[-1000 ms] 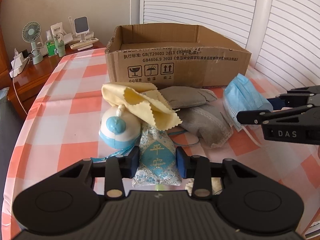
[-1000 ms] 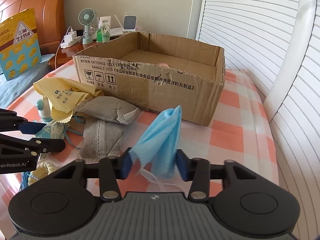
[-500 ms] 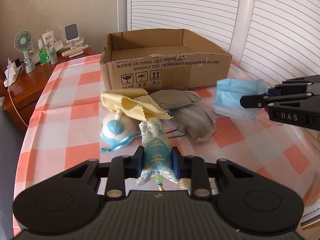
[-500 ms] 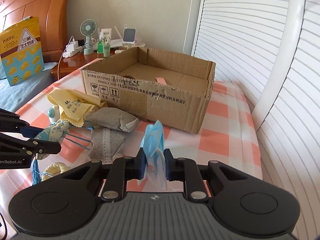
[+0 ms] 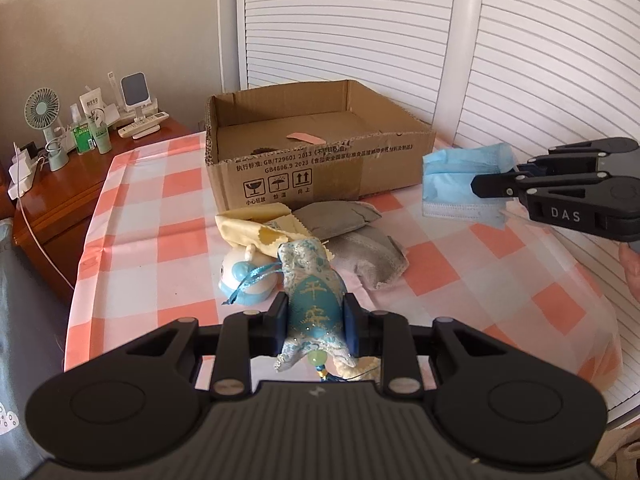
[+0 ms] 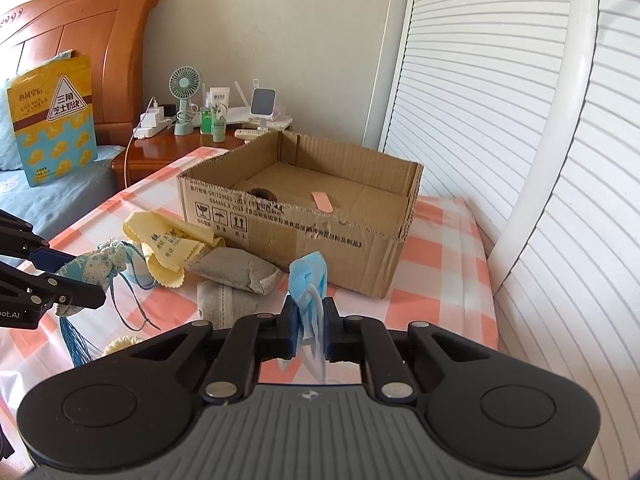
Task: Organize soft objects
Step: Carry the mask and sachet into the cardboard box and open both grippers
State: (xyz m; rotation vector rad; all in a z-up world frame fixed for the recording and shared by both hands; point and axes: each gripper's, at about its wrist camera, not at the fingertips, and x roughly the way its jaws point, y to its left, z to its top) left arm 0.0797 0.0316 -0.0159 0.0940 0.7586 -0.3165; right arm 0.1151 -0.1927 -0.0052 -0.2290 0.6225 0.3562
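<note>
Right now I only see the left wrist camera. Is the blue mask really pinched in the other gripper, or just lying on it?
Observer: Pinched. From the right wrist camera, the blue mask stands bunched between the fingers of the right gripper, and a white ear loop dangles there.
Operator: Is anything hanging under my pouch?
Observer: Yes. A blue tassel hangs from the embroidered pouch, below the left gripper.
Operator: What's off to the left that I can't see?
Observer: A yellow snack bag stands on a bed, in front of a wooden headboard.
</note>
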